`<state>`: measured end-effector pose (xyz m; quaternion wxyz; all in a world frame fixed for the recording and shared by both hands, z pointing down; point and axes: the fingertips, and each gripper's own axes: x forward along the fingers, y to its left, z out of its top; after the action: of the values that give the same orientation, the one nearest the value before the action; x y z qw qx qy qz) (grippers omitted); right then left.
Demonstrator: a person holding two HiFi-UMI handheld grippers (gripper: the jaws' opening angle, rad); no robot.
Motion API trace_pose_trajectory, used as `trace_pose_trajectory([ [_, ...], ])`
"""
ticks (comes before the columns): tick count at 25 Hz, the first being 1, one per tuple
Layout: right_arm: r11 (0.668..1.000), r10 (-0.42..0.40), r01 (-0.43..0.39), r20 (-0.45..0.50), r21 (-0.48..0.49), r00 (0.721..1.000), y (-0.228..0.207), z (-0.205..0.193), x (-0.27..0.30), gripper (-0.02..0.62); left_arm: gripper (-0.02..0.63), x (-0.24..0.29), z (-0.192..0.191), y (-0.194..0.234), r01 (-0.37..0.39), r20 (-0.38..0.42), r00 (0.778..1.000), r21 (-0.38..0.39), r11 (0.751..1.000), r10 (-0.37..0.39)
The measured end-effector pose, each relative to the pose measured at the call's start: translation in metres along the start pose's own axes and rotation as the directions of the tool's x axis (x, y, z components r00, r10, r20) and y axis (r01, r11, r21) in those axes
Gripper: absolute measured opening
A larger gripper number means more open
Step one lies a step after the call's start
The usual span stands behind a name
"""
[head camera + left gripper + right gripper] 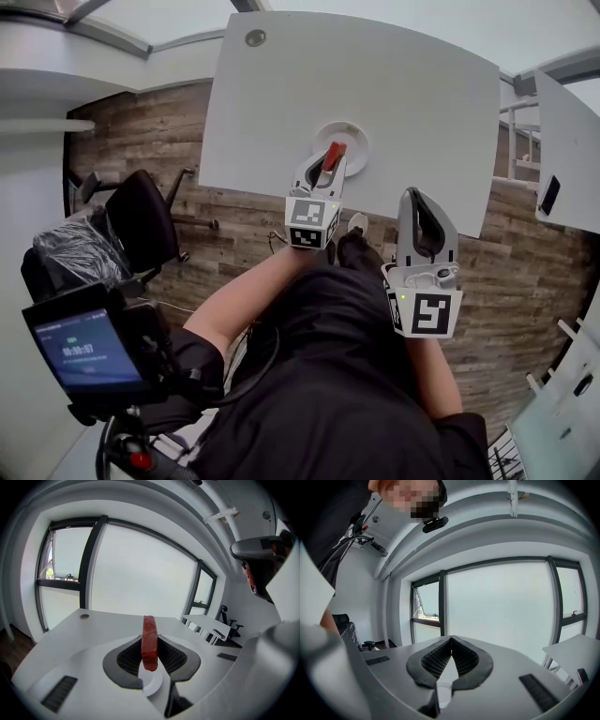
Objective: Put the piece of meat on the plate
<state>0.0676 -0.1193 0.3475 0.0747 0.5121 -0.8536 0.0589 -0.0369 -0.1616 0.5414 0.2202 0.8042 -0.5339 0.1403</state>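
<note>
The red piece of meat [334, 156] stands on edge between the jaws of my left gripper [328, 167], which is shut on it. It hangs over the small white plate [356, 137] near the front edge of the white table [375, 75]. In the left gripper view the meat [149, 641] sticks up from the black pads [129, 658], with the tabletop [70, 630] behind. My right gripper [419, 208] is held nearer my body, right of the plate. Its jaws [451, 641] are shut together with nothing between them.
A black office chair [141, 220] stands on the wood floor left of the table. A device with a lit screen [82, 351] sits at lower left. A second white desk [572, 141] with a phone [549, 195] lies to the right. The table has a cable hole [255, 37] at its far side.
</note>
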Motion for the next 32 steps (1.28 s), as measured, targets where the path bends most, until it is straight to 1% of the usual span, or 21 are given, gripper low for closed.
trace_pose_trajectory([
  [11, 1.0, -0.021, 0.021, -0.004, 0.002, 1.0, 0.003, 0.0, -0.01, 0.005, 0.095, 0.002, -0.023, -0.001, 0.019, -0.048, 0.999, 0.028, 0.999, -0.018],
  [17, 1.0, -0.028, 0.028, -0.009, 0.002, 1.0, 0.006, 0.001, -0.015, 0.005, 0.095, 0.003, -0.029, -0.001, 0.03, -0.065, 0.998, 0.022, 0.999, -0.028],
  [22, 0.999, -0.038, 0.038, -0.012, 0.0, 0.999, 0.005, 0.001, -0.018, 0.005, 0.095, 0.004, -0.036, -0.003, 0.042, -0.087, 0.996, 0.064, 0.997, -0.036],
  [29, 0.998, -0.057, 0.057, -0.017, -0.004, 0.998, 0.005, 0.002, -0.023, 0.005, 0.095, 0.006, -0.042, 0.004, 0.038, -0.103, 0.994, 0.062, 0.997, -0.032],
  [32, 0.998, -0.06, 0.06, -0.022, -0.002, 0.998, 0.002, 0.0, -0.023, 0.005, 0.095, 0.01, -0.05, 0.003, 0.046, -0.118, 0.992, 0.085, 0.995, -0.036],
])
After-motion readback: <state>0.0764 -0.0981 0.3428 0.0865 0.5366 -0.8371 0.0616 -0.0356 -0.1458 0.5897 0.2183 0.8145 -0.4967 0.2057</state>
